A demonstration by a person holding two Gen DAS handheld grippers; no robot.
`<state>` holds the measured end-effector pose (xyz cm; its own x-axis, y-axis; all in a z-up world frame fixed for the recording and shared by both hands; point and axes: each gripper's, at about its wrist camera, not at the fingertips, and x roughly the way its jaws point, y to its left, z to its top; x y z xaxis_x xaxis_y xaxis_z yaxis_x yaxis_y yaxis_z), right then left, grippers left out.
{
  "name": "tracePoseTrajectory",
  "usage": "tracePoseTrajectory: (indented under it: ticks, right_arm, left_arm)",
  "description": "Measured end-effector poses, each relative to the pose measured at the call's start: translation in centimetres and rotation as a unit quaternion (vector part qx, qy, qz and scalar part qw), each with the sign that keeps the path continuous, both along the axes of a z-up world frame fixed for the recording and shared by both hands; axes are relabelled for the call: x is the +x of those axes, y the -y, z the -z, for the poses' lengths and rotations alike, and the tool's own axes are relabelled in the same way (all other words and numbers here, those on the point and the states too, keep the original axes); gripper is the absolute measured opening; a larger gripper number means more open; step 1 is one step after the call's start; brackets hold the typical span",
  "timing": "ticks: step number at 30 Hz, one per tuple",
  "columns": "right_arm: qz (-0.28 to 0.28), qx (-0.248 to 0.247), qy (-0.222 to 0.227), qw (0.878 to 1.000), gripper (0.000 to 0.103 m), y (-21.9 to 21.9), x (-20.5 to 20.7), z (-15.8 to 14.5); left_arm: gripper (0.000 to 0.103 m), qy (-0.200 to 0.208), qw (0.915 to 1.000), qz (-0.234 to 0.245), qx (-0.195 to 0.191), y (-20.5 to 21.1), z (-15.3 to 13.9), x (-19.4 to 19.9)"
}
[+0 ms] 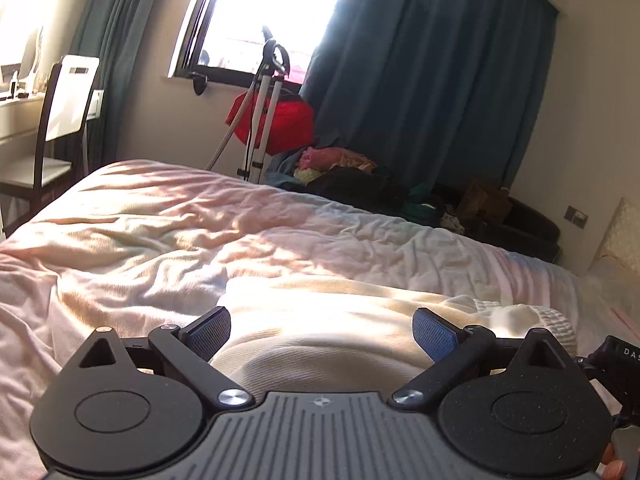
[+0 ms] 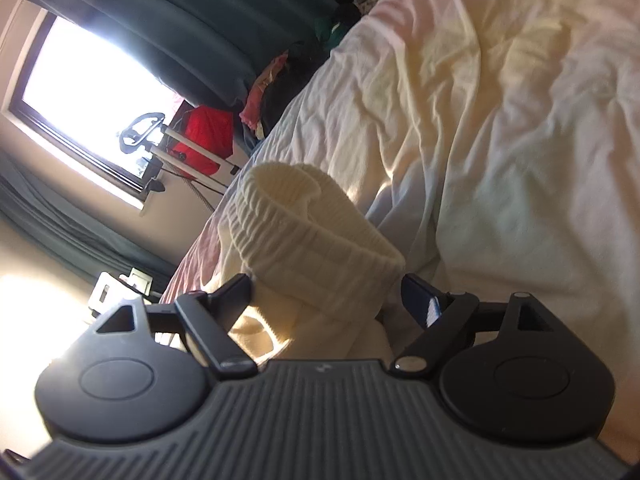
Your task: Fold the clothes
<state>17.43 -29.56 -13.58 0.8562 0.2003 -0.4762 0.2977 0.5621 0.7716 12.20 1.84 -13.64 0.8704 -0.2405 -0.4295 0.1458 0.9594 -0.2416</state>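
— Where does the cream sweater (image 1: 320, 320) lie?
— On the rumpled pale duvet (image 1: 160, 232), just ahead of your left gripper (image 1: 322, 330), whose fingers stand wide with nothing between them.
— And your right gripper (image 2: 326, 296)?
— Spread wide too; the sweater's ribbed cuff (image 2: 316, 236) sits bunched between its fingers, touching the left finger, not pinched. Teal curtains (image 1: 432, 80) hang beyond the bed.

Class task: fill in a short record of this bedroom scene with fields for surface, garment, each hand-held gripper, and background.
surface: bed with wrinkled pale sheet
garment: cream knit sweater, ribbed cuff raised
left hand-held gripper: open, over the sweater
right hand-held gripper: open, ribbed cuff between its fingers
background: window, teal curtains, red bag, chair
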Motion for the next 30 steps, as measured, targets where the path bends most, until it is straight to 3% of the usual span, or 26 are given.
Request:
tracePoseTrajectory:
  ticks: [3, 6, 10, 13, 17, 23, 30]
  right_arm:
    - [-0.006, 0.013, -0.020, 1.000, 0.085, -0.6, 1.2, 1.2]
    - [0.007, 0.006, -0.025, 1.000, 0.085, -0.7, 2.1, 1.5]
    - [0.012, -0.031, -0.016, 0.999, 0.085, -1.2, 2.5, 1.0]
    - [0.011, -0.060, 0.001, 0.998, 0.076, -1.6, 2.5, 0.3]
    - [-0.014, -0.118, 0.047, 0.992, 0.056, -2.5, 2.3, -1.8]
    - [-0.113, -0.122, 0.155, 0.974, 0.049, -5.0, 1.6, -4.6]
    - [-0.067, -0.166, 0.097, 0.979, 0.050, -4.3, 1.5, -3.8]
  left_arm:
    - [0.097, -0.011, 0.9998, -0.008, 0.012, -1.1, 0.8, 0.3]
    - [0.098, -0.022, 0.9995, -0.017, -0.012, -2.4, 1.0, 0.3]
    - [0.098, -0.025, 0.9991, -0.017, -0.029, -3.2, 0.8, 0.0]
    - [0.098, -0.020, 0.9993, -0.023, -0.022, -3.2, 0.8, 0.0]
    - [0.098, -0.003, 0.9994, -0.032, -0.010, -3.7, 0.2, -0.4]
    - [0.098, -0.006, 0.9992, -0.036, -0.018, -4.6, -0.2, -0.9]
    - [0.098, -0.035, 0.9976, -0.056, 0.021, -4.3, 1.6, -0.7]
